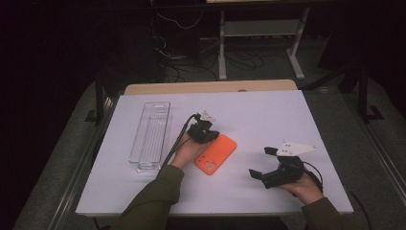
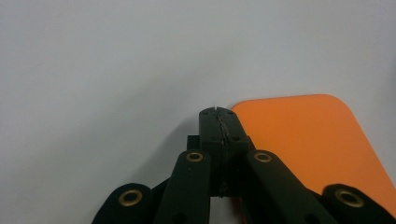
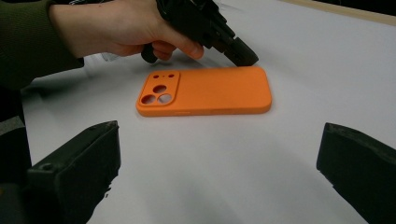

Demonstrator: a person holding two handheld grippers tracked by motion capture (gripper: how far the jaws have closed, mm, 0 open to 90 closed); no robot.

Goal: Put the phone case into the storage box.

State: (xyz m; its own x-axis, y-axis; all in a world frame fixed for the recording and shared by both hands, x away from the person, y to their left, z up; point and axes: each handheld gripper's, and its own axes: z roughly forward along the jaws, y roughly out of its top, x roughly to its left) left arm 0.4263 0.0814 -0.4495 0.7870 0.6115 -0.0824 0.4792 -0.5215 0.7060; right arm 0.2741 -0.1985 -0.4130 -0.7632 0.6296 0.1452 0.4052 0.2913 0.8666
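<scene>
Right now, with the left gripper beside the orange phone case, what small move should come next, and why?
Probably open the left gripper: its jaws are shut with nothing between them, tips at the far corner of the flat orange silicone phone case. The right gripper waits open, apart from the case.

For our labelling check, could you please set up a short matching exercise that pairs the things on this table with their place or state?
Things:
1. left tool
2. right tool
3. orange phone case
4. clear tray

Descriptions:
A. jaws wide apart, nothing between them
B. lies flat, camera cut-outs towards the person
C. jaws shut together, tip by the case's edge
D. long and empty, on the left of the white table

Pairs: 1-C, 2-A, 3-B, 4-D
</scene>
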